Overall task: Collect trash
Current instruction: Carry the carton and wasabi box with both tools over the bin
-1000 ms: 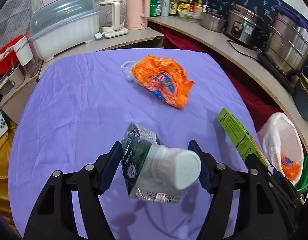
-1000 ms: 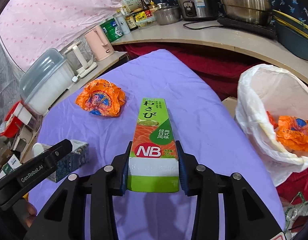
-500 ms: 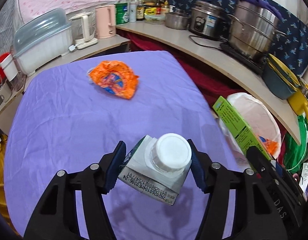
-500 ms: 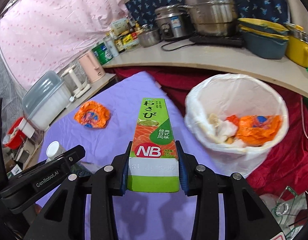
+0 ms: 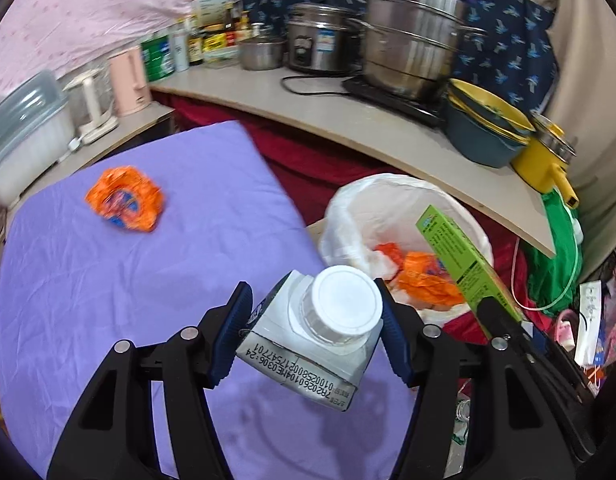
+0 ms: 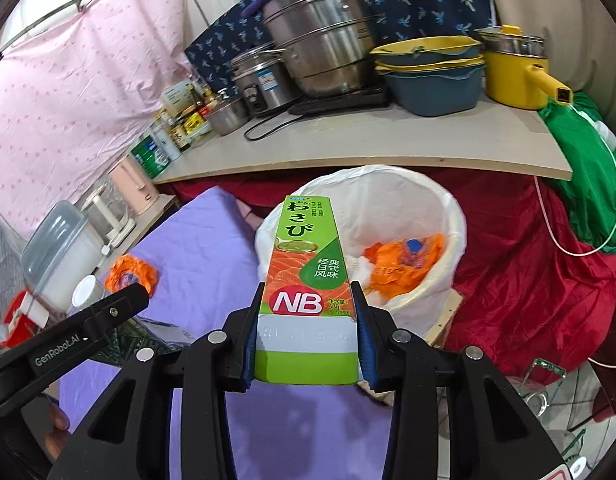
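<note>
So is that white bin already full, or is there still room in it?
Still room. The bin holds orange wrappers and white scraps low down, with bare liner wall above them.

Orange wrapper (image 5: 125, 203) on the purple cloth (image 5: 108, 280) is motion-blurred — its print unreadable — bin (image 6: 440, 216) bottom hidden by trash

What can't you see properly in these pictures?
- Left wrist view: the orange wrapper on the purple cloth is blurred; its print is unreadable.
- Left wrist view: the carton shows only its capped top; the left claw covers its sides.
- Right wrist view: the green box hides part of the trash bin opening.
</note>
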`<state>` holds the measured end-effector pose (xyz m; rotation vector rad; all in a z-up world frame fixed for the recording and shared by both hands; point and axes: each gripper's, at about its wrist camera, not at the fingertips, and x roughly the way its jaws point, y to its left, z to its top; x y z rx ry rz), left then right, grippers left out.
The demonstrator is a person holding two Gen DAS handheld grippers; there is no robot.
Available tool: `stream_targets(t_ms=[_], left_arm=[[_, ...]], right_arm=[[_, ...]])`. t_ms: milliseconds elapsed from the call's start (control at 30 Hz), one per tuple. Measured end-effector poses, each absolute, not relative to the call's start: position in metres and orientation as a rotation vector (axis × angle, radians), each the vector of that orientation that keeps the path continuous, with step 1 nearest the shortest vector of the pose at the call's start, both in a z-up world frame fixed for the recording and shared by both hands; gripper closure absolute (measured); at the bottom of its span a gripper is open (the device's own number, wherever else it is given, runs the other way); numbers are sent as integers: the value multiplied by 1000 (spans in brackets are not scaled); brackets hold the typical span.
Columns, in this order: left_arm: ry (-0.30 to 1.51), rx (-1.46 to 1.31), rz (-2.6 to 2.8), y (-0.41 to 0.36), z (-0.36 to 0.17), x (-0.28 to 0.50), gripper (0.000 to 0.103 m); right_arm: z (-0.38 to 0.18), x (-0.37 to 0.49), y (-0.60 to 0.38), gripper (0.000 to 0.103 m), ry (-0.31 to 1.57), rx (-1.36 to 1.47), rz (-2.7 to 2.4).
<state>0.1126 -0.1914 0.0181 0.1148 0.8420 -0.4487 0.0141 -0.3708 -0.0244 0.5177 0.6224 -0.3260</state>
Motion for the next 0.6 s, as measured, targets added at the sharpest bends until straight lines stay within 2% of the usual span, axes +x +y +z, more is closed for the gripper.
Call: stream_targets(t_ms=[267,600], left_arm=[[864,191,-595,-261,12,114,45],[910,202,-730,-313,-7,130,44]], right_arm=[[-28,-6,-415,65,602,556,-412],[-39,-14,-451,65,598,605,-470]])
